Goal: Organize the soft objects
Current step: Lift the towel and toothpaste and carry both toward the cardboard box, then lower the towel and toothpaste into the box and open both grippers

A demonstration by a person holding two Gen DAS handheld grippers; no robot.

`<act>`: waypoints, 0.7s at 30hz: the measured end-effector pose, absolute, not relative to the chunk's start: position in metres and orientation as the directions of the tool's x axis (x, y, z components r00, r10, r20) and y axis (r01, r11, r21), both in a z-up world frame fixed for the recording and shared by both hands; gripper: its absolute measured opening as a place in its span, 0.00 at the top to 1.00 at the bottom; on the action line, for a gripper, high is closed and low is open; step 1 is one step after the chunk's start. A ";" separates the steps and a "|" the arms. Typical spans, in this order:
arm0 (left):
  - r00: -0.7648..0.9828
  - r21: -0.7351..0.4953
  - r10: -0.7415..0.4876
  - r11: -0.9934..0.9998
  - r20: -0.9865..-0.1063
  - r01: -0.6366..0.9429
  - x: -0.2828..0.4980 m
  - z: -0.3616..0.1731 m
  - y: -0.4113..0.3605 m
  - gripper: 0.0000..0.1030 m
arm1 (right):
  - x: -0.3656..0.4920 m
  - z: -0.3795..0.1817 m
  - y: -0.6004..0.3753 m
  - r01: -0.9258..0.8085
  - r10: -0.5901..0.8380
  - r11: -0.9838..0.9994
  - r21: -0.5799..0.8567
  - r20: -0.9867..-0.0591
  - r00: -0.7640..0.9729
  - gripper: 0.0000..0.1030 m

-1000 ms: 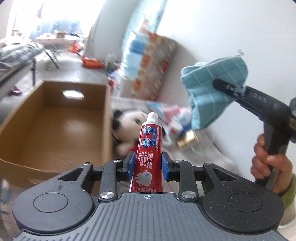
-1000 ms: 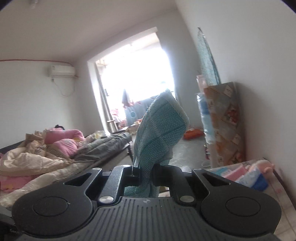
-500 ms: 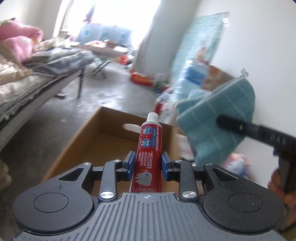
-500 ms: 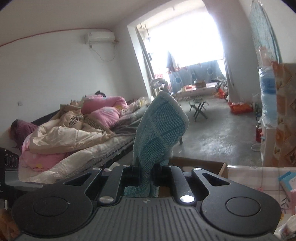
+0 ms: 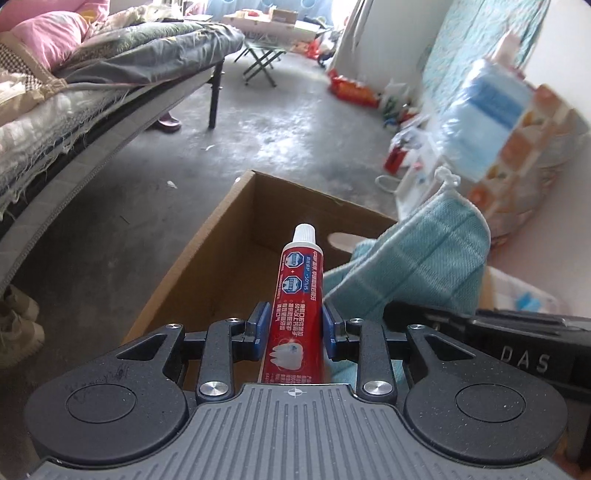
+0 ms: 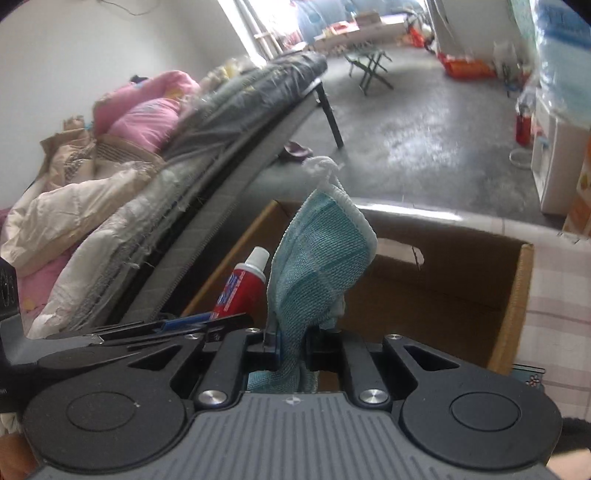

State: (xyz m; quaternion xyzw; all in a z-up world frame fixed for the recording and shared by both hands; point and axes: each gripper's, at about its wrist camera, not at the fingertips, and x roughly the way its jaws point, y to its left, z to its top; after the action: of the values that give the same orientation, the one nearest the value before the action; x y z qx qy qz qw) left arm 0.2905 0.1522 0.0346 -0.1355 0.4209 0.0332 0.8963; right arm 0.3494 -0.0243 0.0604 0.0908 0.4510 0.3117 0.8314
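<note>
My left gripper (image 5: 294, 330) is clamped on the toothpaste tube (image 5: 299, 291), its long axis pointing into the cardboard box (image 5: 207, 258) below. My right gripper (image 6: 291, 345), just beside it and equally near the box, pinches the blue cloth (image 6: 317, 273) above the opening.

- A bed (image 5: 85, 92) along the left wall, piled with a pink pillow (image 5: 48, 35) and a grey quilt (image 5: 162, 44).
- A slipper (image 5: 168, 122) on the concrete floor (image 5: 280, 122) beneath the bed's edge.
- Pale shoes (image 5: 16, 325) at the far left.
- A folding stool (image 5: 262, 61) farther back.
- Red packaging (image 5: 352, 86) by the wall.
- A blurred blue-and-white pack (image 5: 487, 118) at right.
</note>
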 end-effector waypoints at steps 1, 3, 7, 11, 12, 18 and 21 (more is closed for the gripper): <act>0.639 -0.202 -0.042 0.963 -0.768 -0.180 0.296 0.033 0.152 0.73 | 0.355 0.056 -0.020 -0.430 0.595 0.792 0.433 -0.705 0.386 0.88; 0.630 -0.168 -0.019 0.969 -0.776 -0.178 0.309 0.028 0.150 0.73 | 0.365 0.048 -0.015 -0.411 0.580 0.803 0.432 -0.725 0.372 0.88; 0.604 -0.112 0.031 0.974 -0.797 -0.198 0.332 0.015 0.147 0.73 | 0.386 0.030 -0.014 -0.357 0.566 0.816 0.455 -0.755 0.330 0.88; 0.588 -0.096 0.048 0.973 -0.807 -0.212 0.347 0.002 0.149 0.72 | 0.403 0.016 -0.009 -0.333 0.562 0.819 0.468 -0.773 0.294 0.88; 0.587 -0.093 0.053 0.972 -0.808 -0.215 0.349 0.000 0.149 0.72 | 0.407 0.012 -0.008 -0.322 0.562 0.819 0.474 -0.777 0.285 0.87; 0.582 -0.093 0.071 0.964 -0.810 -0.247 0.362 -0.012 0.155 0.71 | 0.429 -0.009 -0.005 -0.248 0.593 0.802 0.544 -0.773 0.225 0.85; 0.587 -0.109 0.072 0.958 -0.807 -0.266 0.362 -0.014 0.160 0.70 | 0.432 -0.015 -0.004 -0.222 0.610 0.791 0.570 -0.763 0.214 0.82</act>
State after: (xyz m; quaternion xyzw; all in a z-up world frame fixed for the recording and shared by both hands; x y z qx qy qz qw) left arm 0.3624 0.1602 -0.0142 -0.1095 0.4444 0.0956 0.8840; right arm 0.4321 -0.0044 -0.0150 0.1720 0.5639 0.2737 0.7599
